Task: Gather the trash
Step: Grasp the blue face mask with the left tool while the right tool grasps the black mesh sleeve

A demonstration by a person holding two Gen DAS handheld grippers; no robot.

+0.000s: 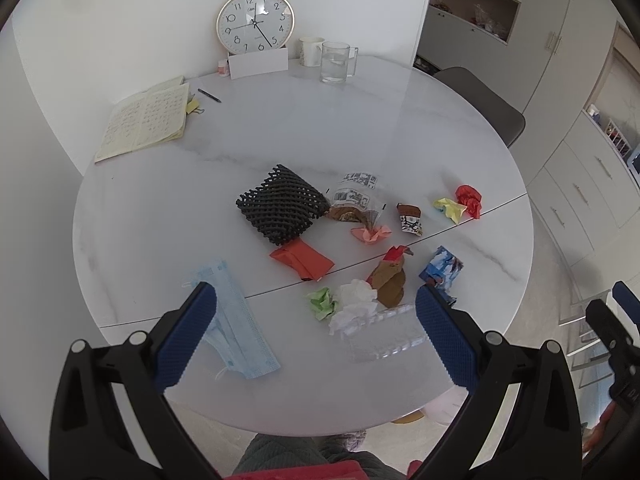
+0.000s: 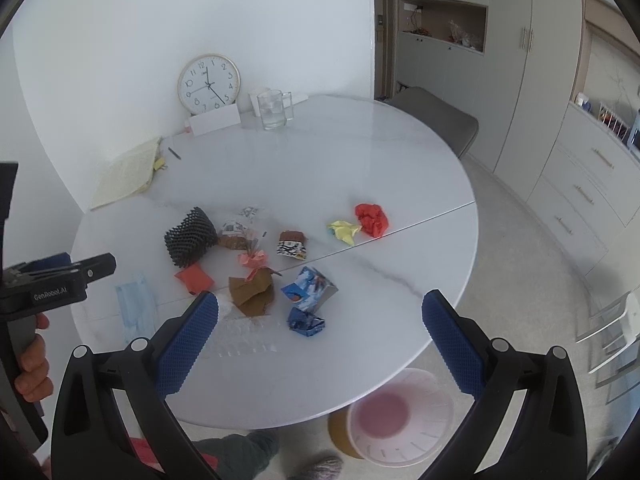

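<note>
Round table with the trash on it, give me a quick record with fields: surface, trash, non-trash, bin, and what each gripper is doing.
surface: white marble-look round table
trash: black foam net, blue face mask, orange packet, crumpled white tissue, green paper ball, red paper ball, yellow paper ball, blue wrapper
non-trash: clock, notebook, pen, glass mug
bin: pink bin on the floor, at the table's near edge
left gripper: open, empty
right gripper: open, empty

Glossy marble-look table (image 1: pixel 280 128); crumpled paper scraps (image 1: pixel 468 200)
</note>
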